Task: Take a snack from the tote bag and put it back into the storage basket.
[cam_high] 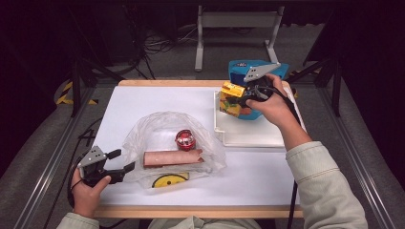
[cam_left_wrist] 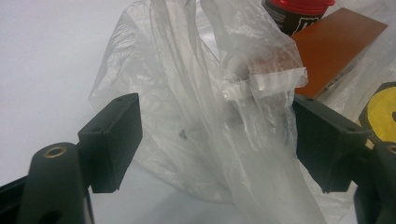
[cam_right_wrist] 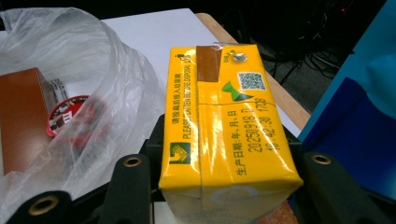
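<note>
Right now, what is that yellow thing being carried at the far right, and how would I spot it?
Start at the white tray on the table's right side. Above its far edge the right gripper is clamped on a yellow drink carton, in front of a blue pouch. It is the one yellow box with printed dates and a foil straw hole on top, unlike the brown box inside the clear plastic bag.

The white table (cam_high: 157,98) was bright, but the room around it was dark. The clear bag (cam_left_wrist: 196,107) shone and looked a bit blurry.
</note>
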The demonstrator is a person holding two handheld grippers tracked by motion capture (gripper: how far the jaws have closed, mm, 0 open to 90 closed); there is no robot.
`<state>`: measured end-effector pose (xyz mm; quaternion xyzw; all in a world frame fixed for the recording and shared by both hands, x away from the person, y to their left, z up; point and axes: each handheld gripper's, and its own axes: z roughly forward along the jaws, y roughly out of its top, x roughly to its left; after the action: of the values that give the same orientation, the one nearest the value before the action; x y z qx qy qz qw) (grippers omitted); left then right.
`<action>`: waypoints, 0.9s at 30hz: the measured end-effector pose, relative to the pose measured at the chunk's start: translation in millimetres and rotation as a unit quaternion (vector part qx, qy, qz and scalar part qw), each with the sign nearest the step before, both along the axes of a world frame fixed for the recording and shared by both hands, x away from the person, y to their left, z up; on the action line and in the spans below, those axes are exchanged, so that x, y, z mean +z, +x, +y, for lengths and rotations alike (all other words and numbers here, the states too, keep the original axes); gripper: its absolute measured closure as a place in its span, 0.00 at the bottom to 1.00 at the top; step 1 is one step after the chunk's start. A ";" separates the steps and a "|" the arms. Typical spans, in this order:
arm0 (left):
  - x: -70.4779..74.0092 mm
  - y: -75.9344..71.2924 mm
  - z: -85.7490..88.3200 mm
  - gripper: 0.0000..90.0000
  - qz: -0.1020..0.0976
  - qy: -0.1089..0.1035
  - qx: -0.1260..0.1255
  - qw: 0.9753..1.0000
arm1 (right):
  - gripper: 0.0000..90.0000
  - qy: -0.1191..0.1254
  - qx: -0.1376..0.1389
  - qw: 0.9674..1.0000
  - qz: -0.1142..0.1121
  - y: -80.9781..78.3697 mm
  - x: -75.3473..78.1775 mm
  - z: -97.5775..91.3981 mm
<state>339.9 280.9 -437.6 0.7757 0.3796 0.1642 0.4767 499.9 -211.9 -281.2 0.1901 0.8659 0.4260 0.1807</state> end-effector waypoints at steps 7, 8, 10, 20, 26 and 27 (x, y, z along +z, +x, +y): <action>0.0 -0.2 -0.1 0.24 0.002 0.001 0.000 1.000 | 0.61 -0.007 -0.004 1.000 0.004 5.2 -12.9 -3.6; 0.1 -0.1 0.1 0.24 0.001 0.002 0.000 1.000 | 0.62 -0.008 -0.005 1.000 0.004 5.9 -14.8 -3.5; 0.1 -0.1 0.1 0.24 0.001 0.002 0.000 1.000 | 0.61 -0.010 -0.005 1.000 0.006 7.0 -18.6 -3.4; 0.1 -0.4 0.2 0.24 0.001 0.001 0.001 1.000 | 0.61 -0.019 -0.008 1.000 0.018 11.4 -36.6 -1.0; 0.0 -0.2 0.0 0.24 0.000 0.003 0.000 1.000 | 0.61 -0.021 -0.011 0.999 0.025 12.9 -46.2 0.1; 0.0 -0.3 0.1 0.24 0.000 0.003 0.001 1.000 | 0.61 -0.022 -0.010 0.999 0.025 13.4 -47.4 0.1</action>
<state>339.6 280.9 -437.6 0.7770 0.3798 0.1653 0.4740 513.2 -211.8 -328.6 0.2056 0.8773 0.4001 0.1675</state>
